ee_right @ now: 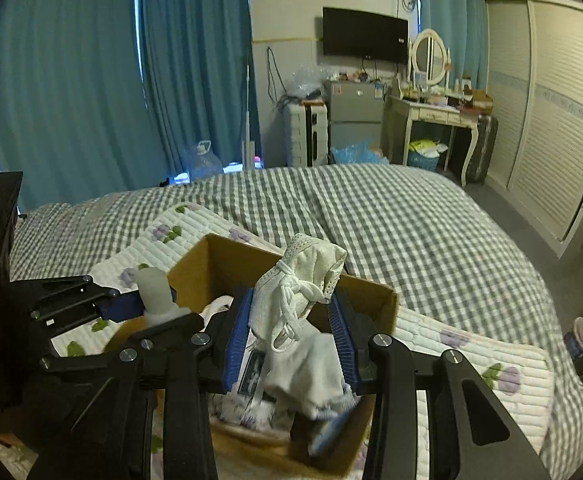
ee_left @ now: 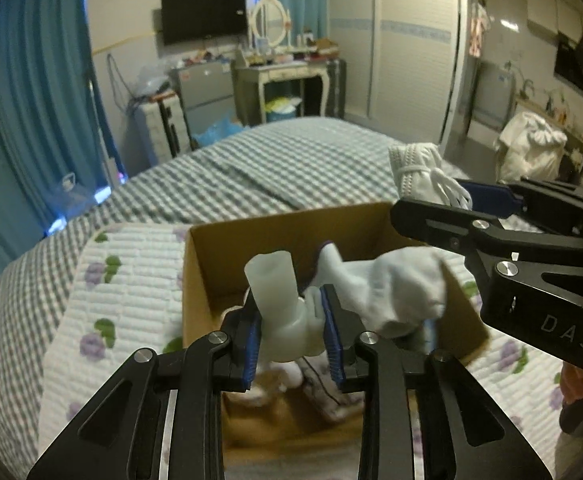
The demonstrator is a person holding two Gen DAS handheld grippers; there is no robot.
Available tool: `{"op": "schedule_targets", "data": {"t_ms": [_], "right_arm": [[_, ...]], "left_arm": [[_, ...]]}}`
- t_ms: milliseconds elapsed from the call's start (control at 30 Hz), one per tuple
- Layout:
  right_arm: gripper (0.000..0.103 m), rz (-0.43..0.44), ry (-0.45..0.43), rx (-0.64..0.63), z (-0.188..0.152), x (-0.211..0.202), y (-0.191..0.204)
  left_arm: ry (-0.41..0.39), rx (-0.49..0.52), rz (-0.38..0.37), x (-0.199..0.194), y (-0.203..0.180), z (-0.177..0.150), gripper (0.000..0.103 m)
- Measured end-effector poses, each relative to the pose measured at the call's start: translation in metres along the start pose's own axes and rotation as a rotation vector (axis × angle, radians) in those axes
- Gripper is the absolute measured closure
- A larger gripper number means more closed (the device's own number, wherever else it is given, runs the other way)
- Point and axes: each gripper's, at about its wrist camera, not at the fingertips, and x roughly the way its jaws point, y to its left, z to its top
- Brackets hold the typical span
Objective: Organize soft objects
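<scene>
From the left wrist: a pale rubbery tube-shaped piece (ee_left: pixel 281 308) is pinched between the left gripper (ee_left: pixel 293 334) pads, held over the open cardboard box (ee_left: pixel 291 228) on the floral quilted mat (ee_left: pixel 131 280). A white sock (ee_left: pixel 395 292) droops over the box.

From the right wrist: a white lace-trimmed garment (ee_right: pixel 305 300) is clamped by the right gripper (ee_right: pixel 293 340), above the box (ee_right: pixel 371 296) at the gingham bed's (ee_right: pixel 411 220) near edge.
</scene>
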Motion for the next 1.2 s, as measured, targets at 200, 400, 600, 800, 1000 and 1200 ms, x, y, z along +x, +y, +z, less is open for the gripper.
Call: {"op": "schedule_targets", "data": {"t_ms": [200,400,600,800,1000,1200], "right_arm": [[0.049,-0.053,0.064,0.045,-0.006,0.029,-0.011],[0.041,-0.067,0.055,0.066,-0.006,0.008,-0.019],[0.041,-0.086,-0.035,0.058,0.017,-0.073,-0.016],[0.032,-0.098,-0.176,0.023,0.031,-0.186,-0.004],[0.024,-0.130,-0.304,-0.026,0.020,-0.285,0.018],[0.000,-0.120,-0.392,0.008,-0.018,-0.331,0.030]], "left_arm": [[0.007,-0.053,0.026,0.014,0.009,-0.002,0.025],[-0.008,-0.059,0.043,-0.012,0.004,-0.006,0.025],[-0.096,-0.042,0.111,-0.084,-0.002,0.014,0.025],[-0.284,-0.043,0.189,-0.194,-0.015,0.027,0.025],[-0.460,-0.059,0.228,-0.292,-0.034,0.013,0.021],[-0.577,-0.019,0.246,-0.337,-0.053,-0.026,0.010]]}}
